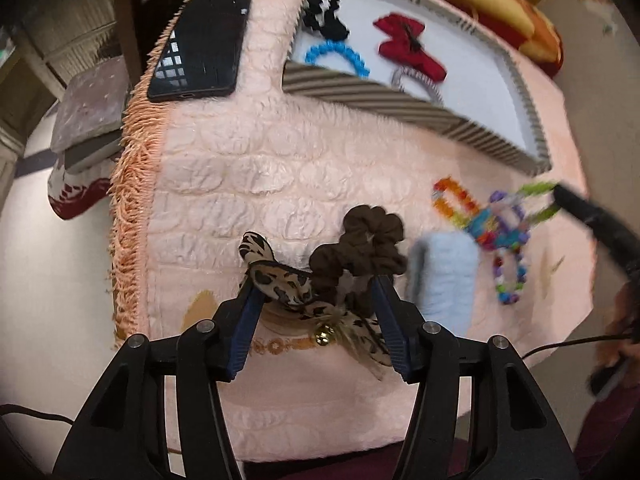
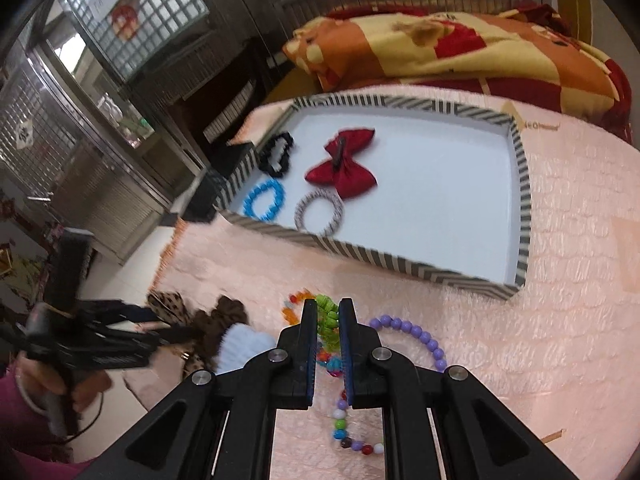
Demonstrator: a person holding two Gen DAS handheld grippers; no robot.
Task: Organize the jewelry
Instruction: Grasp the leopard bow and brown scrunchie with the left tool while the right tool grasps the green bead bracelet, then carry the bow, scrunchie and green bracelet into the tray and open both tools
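A striped tray (image 2: pixel 360 250) on the pink cloth holds a red bow (image 2: pixel 344 162), a black scrunchie (image 2: pixel 276 154), a blue bead bracelet (image 2: pixel 264 200) and a grey striped ring (image 2: pixel 320 212). My left gripper (image 1: pixel 316 292) is open around a leopard-print bow (image 1: pixel 288 284), with a brown scrunchie (image 1: pixel 360 240) just beyond its fingertips. My right gripper (image 2: pixel 327 312) is shut on a green bead bracelet (image 2: pixel 330 320), among a purple bead bracelet (image 2: pixel 416 338), an orange bracelet (image 2: pixel 294 306) and a multicoloured one (image 2: pixel 348 432). A pale blue fluffy scrunchie (image 1: pixel 444 276) lies between the two piles.
A black phone (image 1: pixel 200 48) lies on the cloth's far left corner. The fringed cloth edge (image 1: pixel 128 216) drops to the floor on the left. A folded orange and yellow blanket (image 2: pixel 460 48) lies behind the tray.
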